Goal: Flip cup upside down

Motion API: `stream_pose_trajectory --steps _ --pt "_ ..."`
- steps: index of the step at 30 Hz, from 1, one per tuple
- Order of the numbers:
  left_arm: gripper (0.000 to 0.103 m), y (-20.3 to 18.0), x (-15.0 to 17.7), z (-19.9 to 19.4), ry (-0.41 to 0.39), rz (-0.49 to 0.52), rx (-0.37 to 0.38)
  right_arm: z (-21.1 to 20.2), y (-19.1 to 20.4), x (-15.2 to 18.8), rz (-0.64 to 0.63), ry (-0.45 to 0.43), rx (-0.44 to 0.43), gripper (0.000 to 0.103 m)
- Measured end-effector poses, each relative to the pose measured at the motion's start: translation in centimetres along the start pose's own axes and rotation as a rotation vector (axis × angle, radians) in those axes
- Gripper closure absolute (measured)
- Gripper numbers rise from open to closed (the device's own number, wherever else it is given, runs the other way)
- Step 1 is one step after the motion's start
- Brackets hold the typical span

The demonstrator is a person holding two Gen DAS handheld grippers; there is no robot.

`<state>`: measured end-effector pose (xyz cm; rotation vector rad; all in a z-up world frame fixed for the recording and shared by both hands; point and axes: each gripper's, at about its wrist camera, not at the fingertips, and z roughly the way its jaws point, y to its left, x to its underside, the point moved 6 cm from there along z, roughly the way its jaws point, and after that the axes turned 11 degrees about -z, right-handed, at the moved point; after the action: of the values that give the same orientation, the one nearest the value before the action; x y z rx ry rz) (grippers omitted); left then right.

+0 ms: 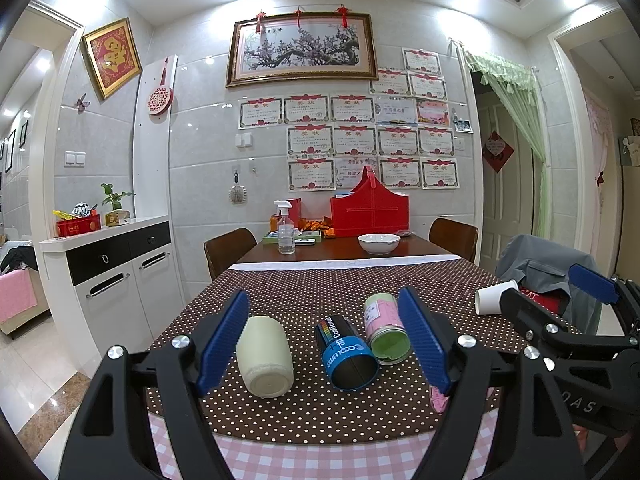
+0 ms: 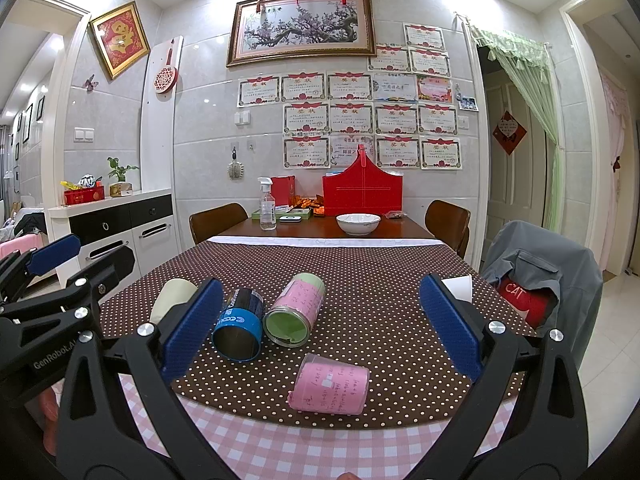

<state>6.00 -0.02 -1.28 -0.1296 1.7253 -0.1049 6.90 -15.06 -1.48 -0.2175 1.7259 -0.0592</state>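
**Five cups lying down, both claws open, none picked yet**

Dining rm, tiled wall w/ framed blossom painting [image 2: 301,26] and rows of certificates. Long table [image 2: 360,272] under a brown polka-dot cloth, pink check cloth at the near edge. Far end: white bowl [image 2: 358,224], spray bottle [image 2: 267,204], red bag [image 2: 362,194].

All cups lay on their sides on the dotted cloth, none upside down. L to R: cream cup [image 1: 265,356], black-and-blue cup [image 1: 346,354], pink cup w/ green inside [image 1: 386,330], white paper cup [image 1: 492,298] far right. A 5th, the pink handwritten cup [image 2: 330,388], lay nearest the table edge.

Left gripper [image 1: 324,344] stood wide open, holding nothing; cream cup just inside its left pad, blk/blue cup between the pads, neither touched. Right gripper [image 2: 320,328] also wide open and empty.

Key relation: the pink handwritten cup lay ahead of and below the right claw, roughly centred between its pads, long axis running across the view, mouth end likely left (flared lip there). Right hand was plainly nearer to it. The cream and blk/blue cups lay w/ long axes pointing roughly toward the cameras, so the left claw would close across their width.

Judgement: task not started; which cup goes first can't be told. Grasp across the body, lift, rotate approx a quarter turn, set mouth-down.
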Motion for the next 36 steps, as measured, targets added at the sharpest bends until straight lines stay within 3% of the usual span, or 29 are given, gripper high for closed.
stream_pose_trajectory --steps 18,25,30,36 --pt "0.027 0.9 0.6 0.5 0.007 0.007 -0.01 -0.1 -0.4 0.2 -0.001 0.011 -0.003 0.006" --pt "0.027 0.7 0.7 1.7 0.041 0.018 -0.026 1.5 -0.1 0.7 -0.008 0.049 -0.014 0.006" --pt "0.027 0.3 1.5 3.2 0.093 0.031 -0.028 2.9 -0.6 1.9 0.005 0.1 -0.033 0.006" --pt "0.027 -1.0 2.8 6.6 0.209 0.038 0.006 5.1 -2.2 3.5 0.014 0.164 -0.022 0.006"
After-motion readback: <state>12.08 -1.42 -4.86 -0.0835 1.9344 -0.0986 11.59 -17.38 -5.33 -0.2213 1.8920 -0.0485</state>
